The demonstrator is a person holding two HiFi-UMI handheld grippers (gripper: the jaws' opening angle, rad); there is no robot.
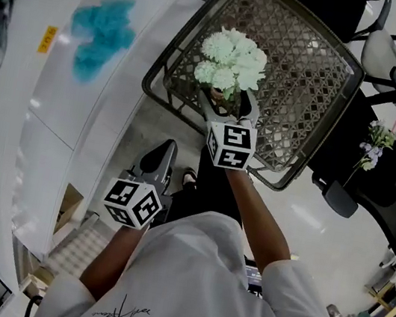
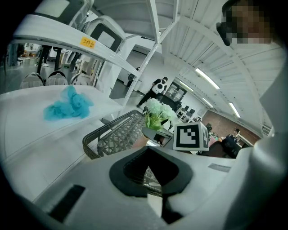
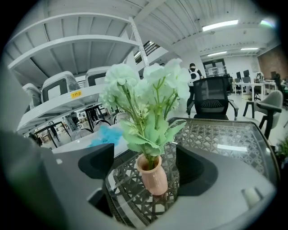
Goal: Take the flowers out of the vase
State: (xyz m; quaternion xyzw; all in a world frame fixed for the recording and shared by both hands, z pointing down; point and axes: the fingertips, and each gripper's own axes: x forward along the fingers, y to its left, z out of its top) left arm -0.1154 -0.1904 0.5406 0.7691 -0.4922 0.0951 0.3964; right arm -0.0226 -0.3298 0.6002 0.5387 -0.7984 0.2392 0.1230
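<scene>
While the flowers (image 3: 144, 90) sit in the vase (image 3: 154, 177): nothing's out yet, so I'd call this the lining-up bit at the very start.
Vase: small pinkish one, upright on the glass-topped wicker table (image 1: 302, 81), toward the edge nearest the person.
Flowers: pale green-white bunch, with the stems and leaves packed into the neck and the heads well above the rim.
Right gripper (image 3: 146, 167): jaws spread wide with the vase standing right between them. There's a gap on both sides, so the pads aren't touching it as far as I can see.
Left gripper (image 2: 150, 174): jaws pressed together with nothing in them. It hangs off the table by the person's body, well apart from the vase.
Step in hand: my guess is the right one is getting set to grab the vase body and hold it down.
Next move: close gently on the belly of the vase and keep it upright. Then the left one has to open, come over, pinch the stems just above the rim and pull straight up.
Watch out: the vase looks light and the glass slick, so a lopsided squeeze could tip it.
Other stuff: blue crumpled thing (image 1: 103, 31) on the white surface, well apart and not in play.
</scene>
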